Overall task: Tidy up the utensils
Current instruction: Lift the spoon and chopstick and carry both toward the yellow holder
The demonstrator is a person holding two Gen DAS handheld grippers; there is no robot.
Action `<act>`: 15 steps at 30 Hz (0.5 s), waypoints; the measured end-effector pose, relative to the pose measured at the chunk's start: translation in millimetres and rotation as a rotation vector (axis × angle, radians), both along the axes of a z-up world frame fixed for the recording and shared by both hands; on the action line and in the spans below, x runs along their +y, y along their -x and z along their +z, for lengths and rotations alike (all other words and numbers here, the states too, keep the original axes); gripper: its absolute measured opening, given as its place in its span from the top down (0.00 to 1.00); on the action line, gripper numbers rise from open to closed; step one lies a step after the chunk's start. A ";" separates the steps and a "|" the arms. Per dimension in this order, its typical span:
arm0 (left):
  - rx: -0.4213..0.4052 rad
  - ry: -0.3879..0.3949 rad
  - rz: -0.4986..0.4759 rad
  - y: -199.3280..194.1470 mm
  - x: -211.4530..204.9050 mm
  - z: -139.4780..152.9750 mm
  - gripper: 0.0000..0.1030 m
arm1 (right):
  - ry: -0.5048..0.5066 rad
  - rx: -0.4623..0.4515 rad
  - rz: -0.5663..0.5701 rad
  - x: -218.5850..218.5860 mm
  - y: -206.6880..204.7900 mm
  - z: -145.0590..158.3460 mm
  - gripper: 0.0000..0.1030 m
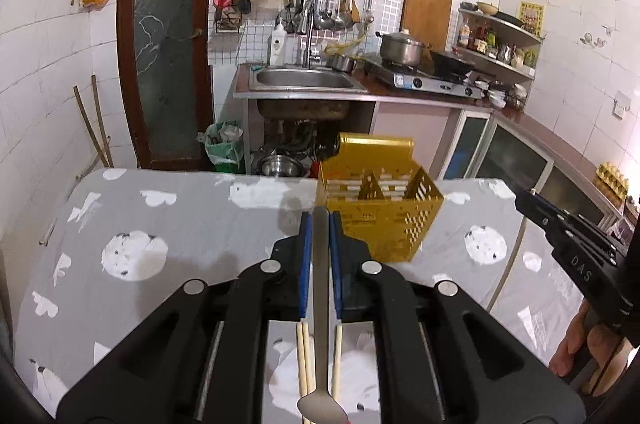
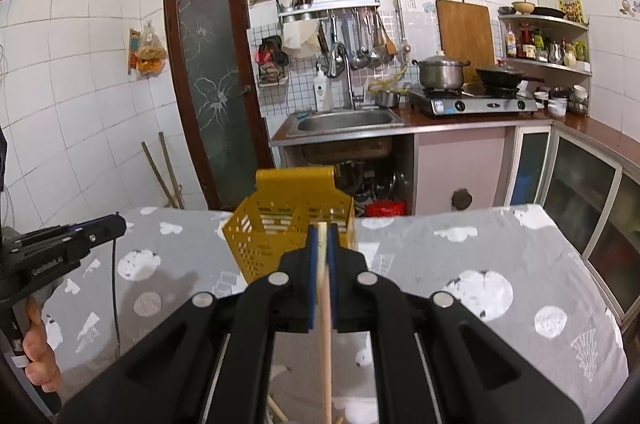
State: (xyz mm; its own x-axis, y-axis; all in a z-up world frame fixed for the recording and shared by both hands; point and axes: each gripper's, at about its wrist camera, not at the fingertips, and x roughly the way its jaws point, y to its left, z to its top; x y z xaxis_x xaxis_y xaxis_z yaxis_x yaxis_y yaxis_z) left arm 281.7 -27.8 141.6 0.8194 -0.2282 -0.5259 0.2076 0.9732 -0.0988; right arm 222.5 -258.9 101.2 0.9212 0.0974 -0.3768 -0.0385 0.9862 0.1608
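A yellow slotted utensil holder (image 1: 380,200) stands on the grey cloth-covered table (image 1: 160,216), near its far edge; it also shows in the right wrist view (image 2: 292,224). My left gripper (image 1: 320,220) is shut on a metal spoon (image 1: 321,304), handle pointing forward toward the holder, bowl hanging near the camera. My right gripper (image 2: 322,232) is shut on a wooden chopstick (image 2: 325,324), its tip just in front of the holder. Loose chopsticks (image 1: 304,360) lie on the table under the left gripper. The right gripper shows in the left wrist view (image 1: 568,232), the left gripper in the right wrist view (image 2: 68,244).
Beyond the table stand a sink (image 1: 304,80), a gas stove with a pot (image 1: 400,48) and wok, and cabinets (image 1: 516,160) along the right. A door (image 1: 172,36) and sticks leaning on the wall are at the left.
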 end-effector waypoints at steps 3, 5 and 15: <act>0.000 0.012 0.003 -15.0 -2.0 8.2 0.93 | 0.001 -0.021 0.008 1.3 -8.9 8.6 0.95; 0.004 0.025 0.001 -25.0 -4.1 12.6 0.93 | -0.011 -0.036 0.014 0.7 -16.5 13.4 0.95; -0.093 0.110 -0.048 -70.3 -20.2 70.6 0.93 | -0.095 -0.154 0.008 -17.4 -57.4 65.3 0.95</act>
State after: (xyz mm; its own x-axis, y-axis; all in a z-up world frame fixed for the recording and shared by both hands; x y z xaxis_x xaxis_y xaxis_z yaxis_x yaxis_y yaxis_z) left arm 352.0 -48.0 212.2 0.8503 -0.3202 -0.4177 0.2665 0.9463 -0.1828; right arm 280.0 -276.3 166.5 0.9662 0.1339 -0.2201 -0.0781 0.9664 0.2449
